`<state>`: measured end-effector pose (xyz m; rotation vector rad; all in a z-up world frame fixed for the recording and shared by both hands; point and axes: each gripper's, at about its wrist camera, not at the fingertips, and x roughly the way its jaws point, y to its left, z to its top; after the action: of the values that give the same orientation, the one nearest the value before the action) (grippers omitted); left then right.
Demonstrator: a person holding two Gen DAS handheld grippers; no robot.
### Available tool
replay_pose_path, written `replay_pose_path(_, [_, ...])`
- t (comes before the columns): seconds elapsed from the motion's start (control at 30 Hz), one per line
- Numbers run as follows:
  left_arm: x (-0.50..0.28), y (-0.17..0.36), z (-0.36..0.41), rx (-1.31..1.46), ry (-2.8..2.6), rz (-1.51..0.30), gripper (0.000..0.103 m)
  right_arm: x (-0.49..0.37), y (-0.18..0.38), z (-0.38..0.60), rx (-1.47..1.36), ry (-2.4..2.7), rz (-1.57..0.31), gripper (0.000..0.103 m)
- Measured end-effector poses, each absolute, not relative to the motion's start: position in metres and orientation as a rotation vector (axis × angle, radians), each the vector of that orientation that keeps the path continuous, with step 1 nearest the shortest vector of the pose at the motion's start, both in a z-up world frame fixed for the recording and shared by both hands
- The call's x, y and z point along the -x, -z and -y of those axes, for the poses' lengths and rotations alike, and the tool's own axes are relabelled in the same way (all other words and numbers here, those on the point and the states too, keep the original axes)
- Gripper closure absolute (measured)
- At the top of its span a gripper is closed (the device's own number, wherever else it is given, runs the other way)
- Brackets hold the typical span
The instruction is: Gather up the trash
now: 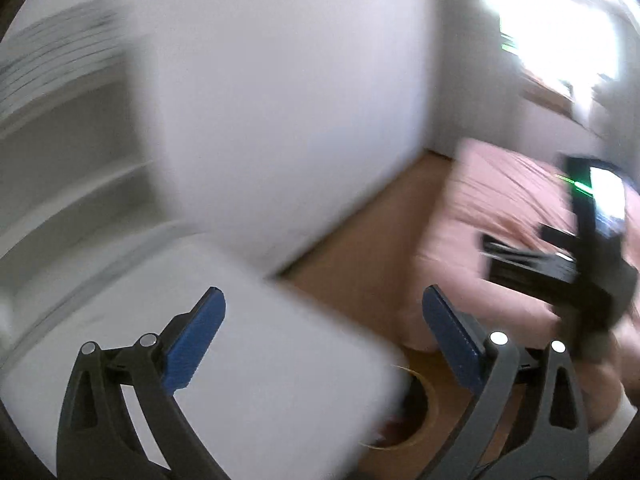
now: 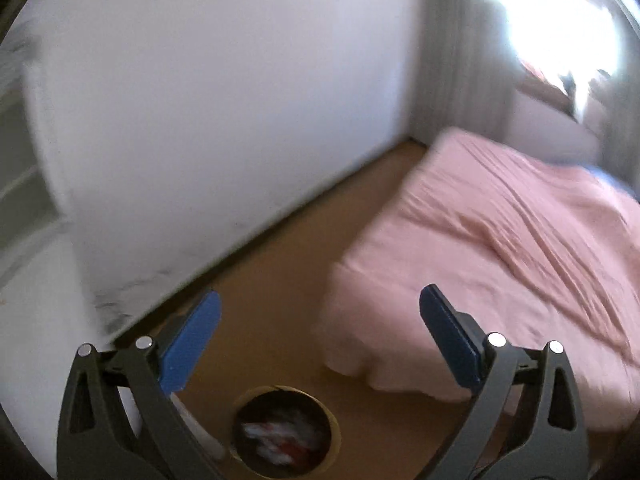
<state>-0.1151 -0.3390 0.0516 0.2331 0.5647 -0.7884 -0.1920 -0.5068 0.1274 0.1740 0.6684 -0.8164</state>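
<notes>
A round, tan-rimmed bin point(image 2: 286, 432) stands on the brown floor low in the right wrist view, with crumpled white and red trash point(image 2: 280, 436) inside. My right gripper point(image 2: 320, 332) is open and empty, held above and just beyond the bin. In the left wrist view the bin point(image 1: 420, 404) shows partly, hidden behind a white table top point(image 1: 248, 344). My left gripper point(image 1: 324, 332) is open and empty over that table's corner. The right gripper's black body point(image 1: 580, 248) shows at the right edge of the left wrist view. Both views are motion-blurred.
A bed with a pink cover point(image 2: 500, 260) fills the right side. A white wall point(image 2: 220, 100) runs behind, meeting the brown floor point(image 2: 280, 260). White shelves point(image 1: 60, 140) stand at the left. A bright window point(image 2: 560, 20) is at the upper right.
</notes>
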Motion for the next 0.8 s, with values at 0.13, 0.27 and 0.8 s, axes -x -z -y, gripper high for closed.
replay_pose_path(0.13, [0.067,-0.047,0.248,-0.174,0.482,-0.589,0.007,0.125,-0.138,0.435,-0.079,0.618,-0.658,0.007])
replay_pose_path(0.27, [0.044,-0.037,0.161,-0.090,0.247,-0.634,0.007,0.071,-0.139,0.362,-0.039,0.435,-0.659,0.007])
replay_pose_path(0.8, [0.034,0.000,0.028,-0.033,-0.073,-0.723,0.007,0.003,-0.091,0.210,-0.014,0.148,-0.713,0.007])
